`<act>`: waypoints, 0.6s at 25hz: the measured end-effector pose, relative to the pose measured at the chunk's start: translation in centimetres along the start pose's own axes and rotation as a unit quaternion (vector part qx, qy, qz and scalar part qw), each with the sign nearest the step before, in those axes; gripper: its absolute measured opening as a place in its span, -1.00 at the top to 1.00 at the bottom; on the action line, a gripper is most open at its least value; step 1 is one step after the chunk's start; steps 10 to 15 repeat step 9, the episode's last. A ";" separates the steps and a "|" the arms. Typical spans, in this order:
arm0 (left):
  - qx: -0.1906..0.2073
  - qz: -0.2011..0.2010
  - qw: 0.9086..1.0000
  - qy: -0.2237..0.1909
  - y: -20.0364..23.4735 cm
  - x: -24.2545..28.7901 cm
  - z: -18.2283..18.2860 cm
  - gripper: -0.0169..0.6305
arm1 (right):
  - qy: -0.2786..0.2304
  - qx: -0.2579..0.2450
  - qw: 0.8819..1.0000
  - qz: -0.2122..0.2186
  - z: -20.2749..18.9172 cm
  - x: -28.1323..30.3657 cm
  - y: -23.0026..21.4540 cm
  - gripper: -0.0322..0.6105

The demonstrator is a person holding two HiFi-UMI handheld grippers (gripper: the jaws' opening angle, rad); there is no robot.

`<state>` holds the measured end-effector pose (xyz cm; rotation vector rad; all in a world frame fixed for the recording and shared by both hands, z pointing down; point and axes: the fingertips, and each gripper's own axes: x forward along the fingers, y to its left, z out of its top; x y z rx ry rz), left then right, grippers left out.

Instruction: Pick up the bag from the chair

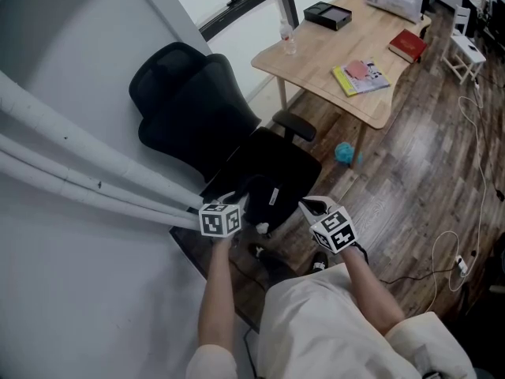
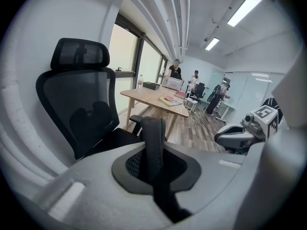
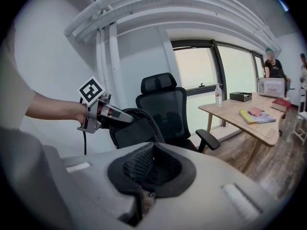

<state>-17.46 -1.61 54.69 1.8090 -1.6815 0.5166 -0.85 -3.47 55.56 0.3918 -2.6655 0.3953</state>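
The soft black bag [image 1: 265, 199] hangs between both tools at the front edge of the padded seat of the mesh-backed black chair [image 1: 188, 110]. The left tool [image 2: 153, 164] is clamped on the bag's flat, woven strap [image 2: 153, 138], which stands up between the textured pads. The right tool [image 3: 151, 166] is pinched closed on the bag's dark fabric too.

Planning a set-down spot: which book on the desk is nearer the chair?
The yellow-edged magazine with the pink cover; the red book lies farther away.
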 end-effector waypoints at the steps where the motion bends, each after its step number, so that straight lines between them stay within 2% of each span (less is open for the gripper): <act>1: 0.000 0.000 1.000 0.001 0.0 0.0 0.0 0.88 | 0.000 0.000 1.000 0.000 0.0 0.0 0.0 0.90; 15: 0.007 -0.003 1.000 0.007 0.2 0.5 0.1 0.88 | -0.001 0.003 1.000 0.006 0.1 0.5 0.4 0.90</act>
